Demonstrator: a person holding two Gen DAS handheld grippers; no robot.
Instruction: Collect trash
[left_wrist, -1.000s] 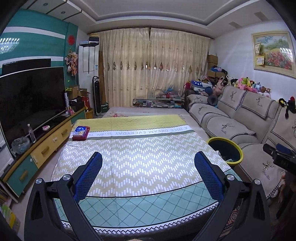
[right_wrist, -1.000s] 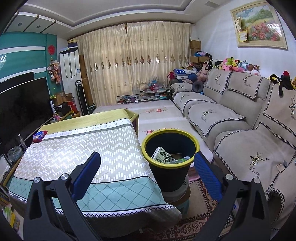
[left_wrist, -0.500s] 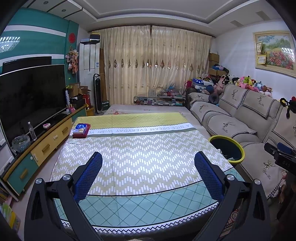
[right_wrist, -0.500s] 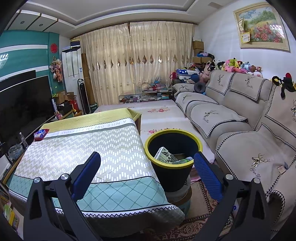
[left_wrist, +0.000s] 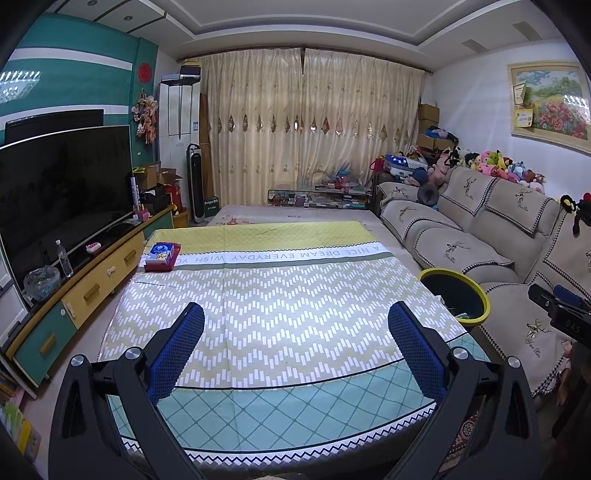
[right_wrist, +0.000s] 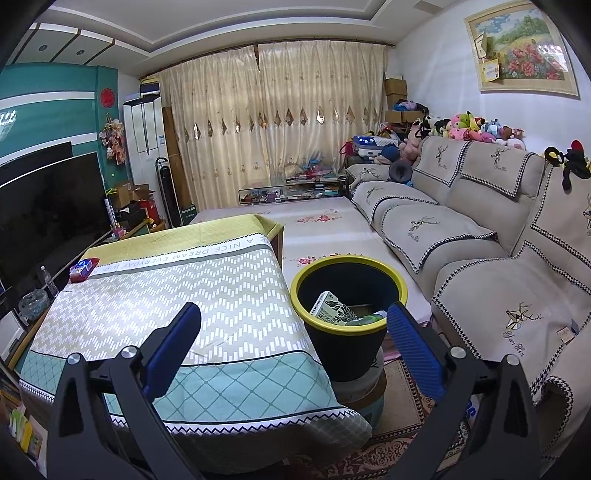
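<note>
A black bin with a yellow rim (right_wrist: 349, 295) stands on a low stool right of the cloth-covered table (right_wrist: 166, 295); it also shows at the table's right edge (left_wrist: 456, 295). Inside it lie a patterned carton (right_wrist: 330, 312) and a green bottle (right_wrist: 369, 318). My right gripper (right_wrist: 293, 317) hovers open above the table's near right corner, just before the bin, holding nothing. Over the table's near edge my left gripper (left_wrist: 295, 321) is open and empty too. A red tissue box (left_wrist: 162, 256) rests at the table's far left (right_wrist: 84, 268).
A beige sofa (right_wrist: 480, 240) runs along the right wall, plush toys on its back. A TV (left_wrist: 62, 188) on a yellow and teal cabinet (left_wrist: 85, 291) lines the left. The other gripper's black body (left_wrist: 561, 314) shows at right. Curtains and a low glass shelf fill the far end.
Both views have drawn back and risen slightly, so table and bin sit a little lower and farther. Both grippers stay open and empty.
</note>
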